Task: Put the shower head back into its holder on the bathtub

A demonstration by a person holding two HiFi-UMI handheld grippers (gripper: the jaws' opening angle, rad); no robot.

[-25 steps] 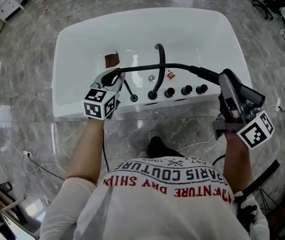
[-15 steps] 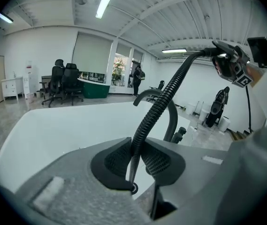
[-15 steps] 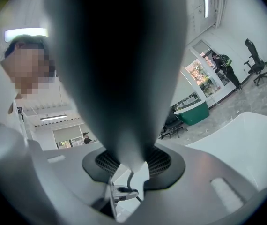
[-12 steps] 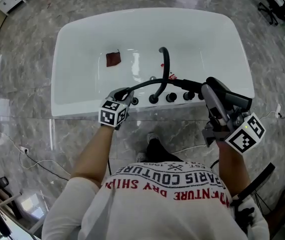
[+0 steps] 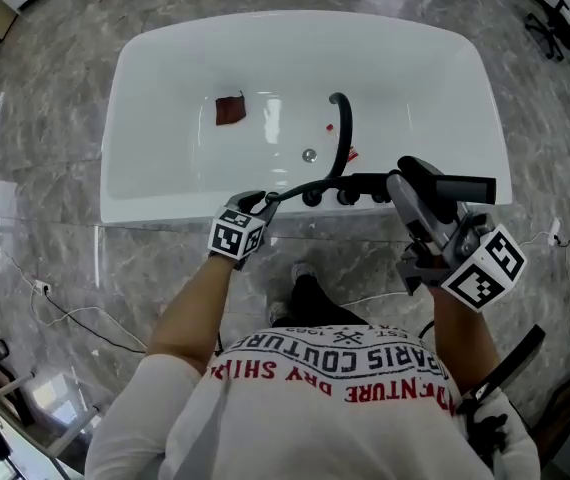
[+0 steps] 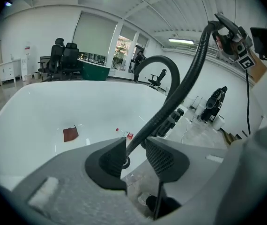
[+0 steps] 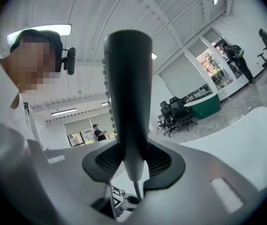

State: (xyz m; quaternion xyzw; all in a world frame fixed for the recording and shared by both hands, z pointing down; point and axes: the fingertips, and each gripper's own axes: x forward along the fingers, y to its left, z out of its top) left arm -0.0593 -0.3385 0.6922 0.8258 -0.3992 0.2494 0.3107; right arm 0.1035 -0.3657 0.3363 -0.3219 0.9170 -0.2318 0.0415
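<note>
jaws, right gripper point(image 7: 132, 159), on shower head point(image 7: 127, 97)

Glossy white bathtub point(image 5: 425, 88), matt black hose point(image 6: 189, 78), polished grey marble-look floor point(image 5: 45, 218).

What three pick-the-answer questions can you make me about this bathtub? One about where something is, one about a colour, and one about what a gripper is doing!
1. Where does the small brown patch lie?
A) inside the bathtub
B) on the floor
C) on the shirt

2. What colour is the hose?
A) white
B) black
C) green

3. What is the right gripper doing?
A) standing open and empty
B) gripping the shower head
C) gripping the tap

Answers:
1 A: it sits on the tub's white bottom.
2 B: it shows black against the white tub.
3 B: its jaws are clamped on the head's handle.
</note>
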